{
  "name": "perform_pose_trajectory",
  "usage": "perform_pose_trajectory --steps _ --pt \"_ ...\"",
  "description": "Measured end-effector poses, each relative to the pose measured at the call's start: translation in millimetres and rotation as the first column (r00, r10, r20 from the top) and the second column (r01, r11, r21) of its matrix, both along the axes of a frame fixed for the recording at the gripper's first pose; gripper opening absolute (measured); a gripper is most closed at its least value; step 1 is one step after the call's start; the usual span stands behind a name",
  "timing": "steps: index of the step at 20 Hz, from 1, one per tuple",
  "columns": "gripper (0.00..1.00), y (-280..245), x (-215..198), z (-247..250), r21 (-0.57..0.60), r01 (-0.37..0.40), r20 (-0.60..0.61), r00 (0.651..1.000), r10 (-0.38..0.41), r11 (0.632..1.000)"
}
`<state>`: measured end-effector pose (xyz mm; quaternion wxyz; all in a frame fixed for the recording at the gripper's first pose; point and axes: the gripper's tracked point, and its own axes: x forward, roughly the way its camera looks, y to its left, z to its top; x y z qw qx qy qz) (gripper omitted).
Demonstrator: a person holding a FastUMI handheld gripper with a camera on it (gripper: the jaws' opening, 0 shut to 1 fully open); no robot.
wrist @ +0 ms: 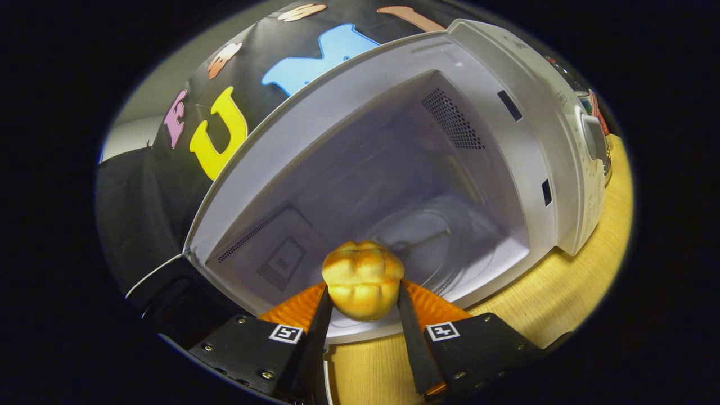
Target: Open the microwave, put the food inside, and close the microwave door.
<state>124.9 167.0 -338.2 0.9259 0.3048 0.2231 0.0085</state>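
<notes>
Gripper (363, 306) fingers closed onto the food (363, 279), a small golden-yellow bun-like piece with lobed ridges. One finger (322, 315) presses its left flank, the other its right flank; the gap between them is just the width of the piece. The piece sits at the fingertips, its upper half standing above them.

Microwave (506, 73), white casing, stands directly ahead of the fingers on a light wooden table (562, 292). Door (163, 292) is swung open to the left of the fingers; its dark panel is seen edge-on, detail hard to make out. Cavity (394, 163) fully exposed, pale inner walls. Perforated vent patch on the upper right inner wall, slotted vents and a square patch on the left inner wall. Glass turntable (427, 236) lies on the cavity floor, just beyond the food and a little to its right.

The food is held at the cavity mouth, above the front sill of the opening; whether it has crossed the sill I cannot tell. It does not touch the turntable.

Control panel (590, 146) with a round knob is on the microwave's front face, well to the right of the fingers. Two dark latch slots show on the frame between cavity and panel. View is tilted, so the microwave appears to lean.
</notes>
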Motion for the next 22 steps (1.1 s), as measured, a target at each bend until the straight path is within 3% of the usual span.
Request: perform_pose_trajectory --steps 2,10,13,19,22 --pt "0.72 -3 0 -5 -0.025 0.01 -0.008 1.0 -0.01 1.0" --pt "0.78 -8 6 -13 -0.184 0.028 0.019 1.0 -0.025 0.982" --pt "0.97 -14 4 -7 -0.251 0.056 0.041 0.998 -0.047 0.967" --pt "0.97 -7 -6 12 -0.261 0.043 0.088 0.996 -0.021 0.964" --pt "0.96 -7 -18 45 -0.302 0.038 0.175 0.984 0.017 0.953"
